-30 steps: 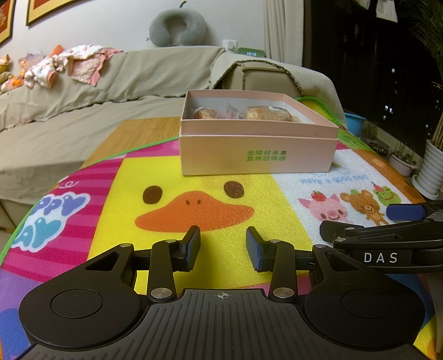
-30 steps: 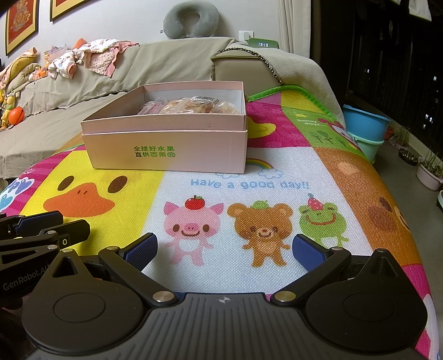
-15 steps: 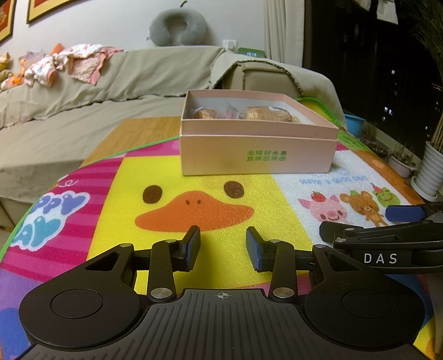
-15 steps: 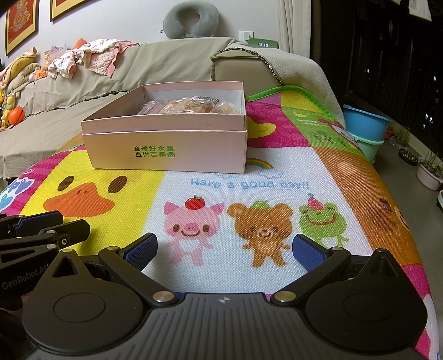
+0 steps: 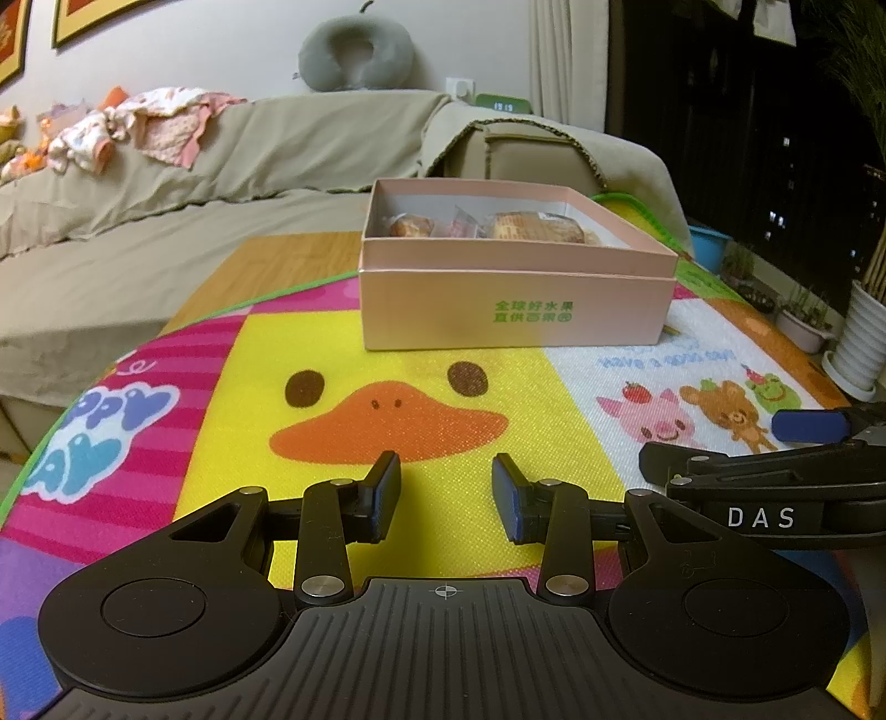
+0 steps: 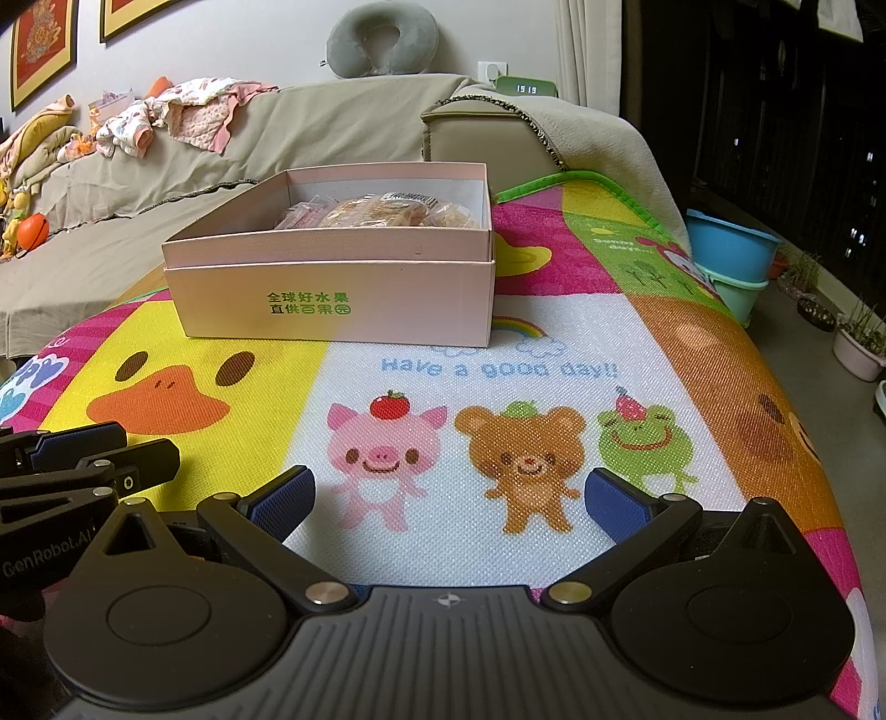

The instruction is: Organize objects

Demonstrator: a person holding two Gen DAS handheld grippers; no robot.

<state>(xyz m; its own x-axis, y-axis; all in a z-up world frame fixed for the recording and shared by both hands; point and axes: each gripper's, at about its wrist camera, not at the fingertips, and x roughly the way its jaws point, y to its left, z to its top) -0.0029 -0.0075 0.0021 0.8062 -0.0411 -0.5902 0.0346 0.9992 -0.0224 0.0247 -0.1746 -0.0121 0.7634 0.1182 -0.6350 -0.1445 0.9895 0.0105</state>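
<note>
- Our left gripper [image 5: 446,495] hovers over the mat [image 5: 232,387] with its jaws partly open, a narrow gap, and nothing between them.
- Its blue pads [image 5: 387,498] sit above the yellow duck panel and we see them touching nothing.
- Our right gripper [image 6: 448,498] stands wide open, also empty, above the pig and bear printed on the mat.
- The two grippers are side by side: in the left view the right one shows at the right edge; in the right view the left one shows at the left edge.
- We count one pink box [image 6: 332,299], lidless, resting on the far part of the mat, ahead of both grippers and well apart from them.
- Green characters are printed on the box's front wall.
- Inside the box lie several wrapped snacks [image 6: 382,213]; they overlap, so we cannot give an exact count.
- One sofa [image 5: 166,221] stands behind the table, with one grey neck pillow [image 5: 357,52] on its back and a heap of clothes [image 5: 144,130] at its left.
- Two stacked tubs [image 6: 731,260] stand on the floor at the right, a blue one on a green one.
- We see one green clock [image 6: 525,87] behind the sofa arm.
</note>
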